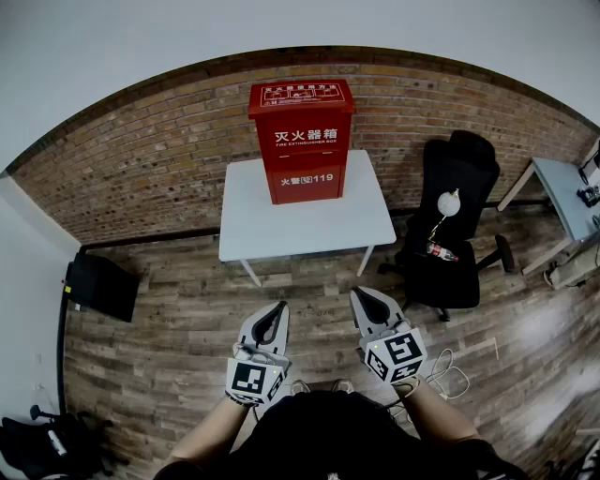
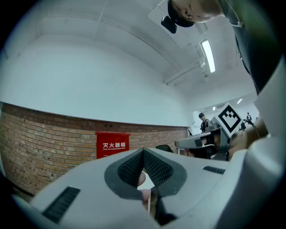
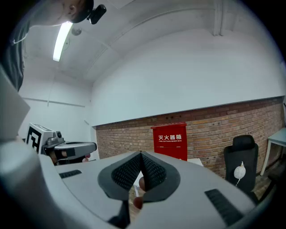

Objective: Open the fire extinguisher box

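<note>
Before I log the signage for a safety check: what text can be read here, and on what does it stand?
"灭火器箱": upper front of the fire extinguisher box.
"FIRE EXTINGUISHER BOX": small line just beneath that.
"火警 119", with a small symbol between: the lower panel.
White print on the lid: too small to read.

left gripper (image 1: 278, 309): a pale grey shell, wide at the back and pointed at the front.
right gripper (image 1: 362, 296): the same pale grey shape as the other one.
jaws: smooth and grey outside, dark inside.
pads (image 2: 157, 168): black and bumpy, like a tiny grid.
slots (image 2: 62, 203): small dark ribbed strips set in the grey shell.
left cube (image 1: 253, 380): white, with black square marks.
right cube (image 1: 398, 354): white, with black square marks too.
top (image 1: 328, 436): black.
shoes (image 1: 300, 386): pale toes.
head camera (image 3: 96, 13): small and black.
</note>
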A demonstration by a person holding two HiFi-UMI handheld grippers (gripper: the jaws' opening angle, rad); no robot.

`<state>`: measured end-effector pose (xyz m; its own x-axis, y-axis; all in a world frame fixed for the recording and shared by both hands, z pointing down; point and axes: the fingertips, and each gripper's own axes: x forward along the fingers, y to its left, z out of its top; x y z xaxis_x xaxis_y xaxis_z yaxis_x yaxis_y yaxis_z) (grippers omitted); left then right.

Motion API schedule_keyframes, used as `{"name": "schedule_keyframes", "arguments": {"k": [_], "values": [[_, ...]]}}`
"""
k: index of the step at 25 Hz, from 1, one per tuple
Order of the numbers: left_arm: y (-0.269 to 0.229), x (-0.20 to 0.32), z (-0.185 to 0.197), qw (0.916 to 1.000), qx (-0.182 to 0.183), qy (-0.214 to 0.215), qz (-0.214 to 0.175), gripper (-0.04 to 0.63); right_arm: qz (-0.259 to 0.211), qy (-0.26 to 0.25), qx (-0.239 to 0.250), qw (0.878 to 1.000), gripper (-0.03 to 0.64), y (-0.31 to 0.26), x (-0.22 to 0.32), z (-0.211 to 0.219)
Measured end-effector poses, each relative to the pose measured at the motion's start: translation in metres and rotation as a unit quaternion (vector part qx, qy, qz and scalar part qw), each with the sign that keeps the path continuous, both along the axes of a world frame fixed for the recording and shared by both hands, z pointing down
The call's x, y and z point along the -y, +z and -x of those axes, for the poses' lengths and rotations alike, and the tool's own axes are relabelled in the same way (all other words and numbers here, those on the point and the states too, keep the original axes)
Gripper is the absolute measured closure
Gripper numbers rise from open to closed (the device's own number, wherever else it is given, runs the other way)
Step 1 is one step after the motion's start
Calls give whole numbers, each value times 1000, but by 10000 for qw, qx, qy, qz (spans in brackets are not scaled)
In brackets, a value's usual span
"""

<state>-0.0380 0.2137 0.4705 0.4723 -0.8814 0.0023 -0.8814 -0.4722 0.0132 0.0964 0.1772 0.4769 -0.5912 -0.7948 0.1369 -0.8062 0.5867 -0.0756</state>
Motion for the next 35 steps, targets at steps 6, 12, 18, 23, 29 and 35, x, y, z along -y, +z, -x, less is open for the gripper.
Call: {"name": "schedule_keyframes", "arguments": {"k": [6, 12, 18, 23, 29, 35], "values": [[0, 1, 13, 9999, -34, -13, 97, 546, 5, 108, -84, 9999, 598, 3, -2, 9], [9, 2, 28, 9998, -38, 79, 179, 546, 46, 440, -92, 9990, 598, 11, 1, 17], [25, 3, 47, 9989, -195, 235, 343, 546, 66, 569, -77, 9983, 598, 14, 0, 37], [30, 2, 65, 9987, -210, 321, 340, 546, 207, 746, -82, 9970, 598, 22, -5, 51], [34, 11, 80, 9985, -244, 374, 327, 546, 245, 813, -134, 9963, 598, 27, 1, 61], [36, 30, 94, 9985, -298, 280, 368, 546, 172, 917, -451, 9946, 598, 30, 21, 67]]}}
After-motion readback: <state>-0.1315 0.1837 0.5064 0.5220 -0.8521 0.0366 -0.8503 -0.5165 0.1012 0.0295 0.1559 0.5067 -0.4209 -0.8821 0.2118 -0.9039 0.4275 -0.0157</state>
